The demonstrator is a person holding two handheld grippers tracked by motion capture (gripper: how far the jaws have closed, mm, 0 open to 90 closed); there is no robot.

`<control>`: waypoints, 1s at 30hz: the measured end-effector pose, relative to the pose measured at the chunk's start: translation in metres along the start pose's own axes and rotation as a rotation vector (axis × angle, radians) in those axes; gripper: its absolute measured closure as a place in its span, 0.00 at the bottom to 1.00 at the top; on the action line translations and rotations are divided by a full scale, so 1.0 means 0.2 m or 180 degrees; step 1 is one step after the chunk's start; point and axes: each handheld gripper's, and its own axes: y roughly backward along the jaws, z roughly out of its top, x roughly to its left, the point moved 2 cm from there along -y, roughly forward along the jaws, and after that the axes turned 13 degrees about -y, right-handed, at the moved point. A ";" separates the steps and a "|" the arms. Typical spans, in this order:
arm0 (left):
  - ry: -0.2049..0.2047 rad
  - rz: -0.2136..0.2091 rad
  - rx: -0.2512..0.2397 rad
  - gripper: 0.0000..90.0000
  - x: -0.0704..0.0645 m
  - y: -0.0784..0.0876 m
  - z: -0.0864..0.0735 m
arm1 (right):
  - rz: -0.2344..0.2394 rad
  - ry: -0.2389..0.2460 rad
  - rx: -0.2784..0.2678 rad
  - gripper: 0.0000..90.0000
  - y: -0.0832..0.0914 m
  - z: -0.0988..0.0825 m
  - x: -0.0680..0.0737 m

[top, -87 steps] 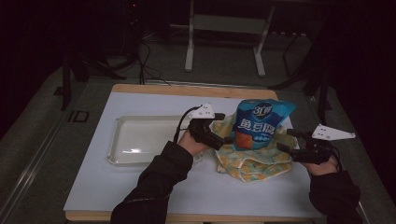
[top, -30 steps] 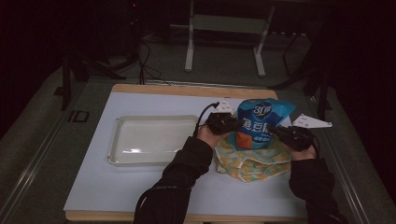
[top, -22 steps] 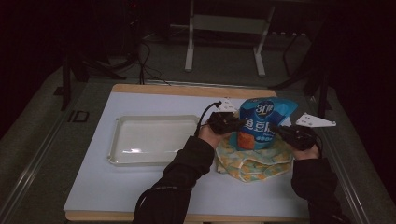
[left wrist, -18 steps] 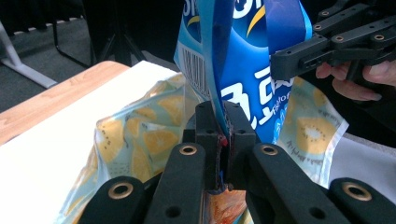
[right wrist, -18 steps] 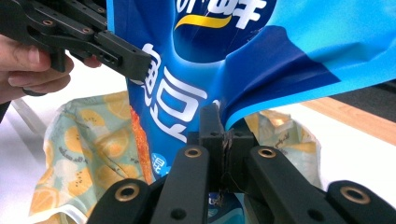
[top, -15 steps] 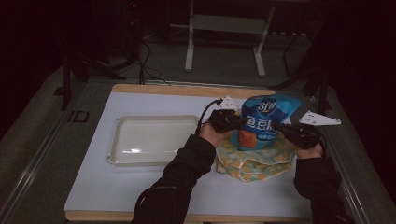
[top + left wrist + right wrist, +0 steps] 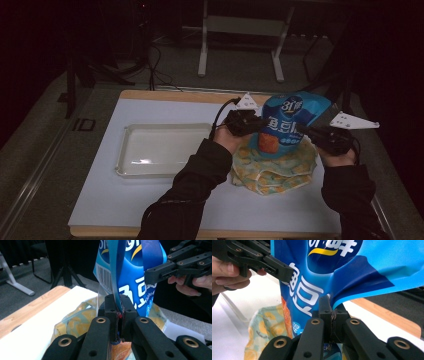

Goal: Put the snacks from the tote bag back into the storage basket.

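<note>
Two grippers are lifting one blue snack bag above the yellow-patterned bags at the white table's three o'clock side: the left gripper is clamping its nine o'clock edge, the right gripper its three o'clock edge. By judgement, carrying is under way. The next move calls for both grips holding while travelling toward the empty tray at nine o'clock.

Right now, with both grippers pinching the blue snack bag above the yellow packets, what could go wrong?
1. The left gripper and right gripper each clamp only a thin edge of the blue snack bag; the film might slip out or tear if they pull apart.
2. The bag hangs just above the pile of yellow packets, so swinging it could drag or scatter them.
3. The white tray lies close beside the left forearm, which could nudge it.
</note>
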 end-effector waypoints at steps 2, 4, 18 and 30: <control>-0.0041 0.0015 0.0013 0.98 0.00 0.02 0.04 | 0.0023 -0.0009 -0.0030 0.99 0.02 0.02 0.01; -0.0049 0.0016 0.0022 0.98 0.00 0.04 0.06 | 0.0026 0.0002 -0.0045 0.99 0.03 0.04 0.02; -0.0114 0.0112 0.0001 0.98 -0.01 0.19 0.20 | 0.0058 0.0112 -0.0117 0.99 0.08 0.20 0.13; -0.0047 0.0192 -0.0030 0.98 0.02 0.36 0.19 | 0.0126 0.0196 -0.0108 0.99 0.01 0.29 0.25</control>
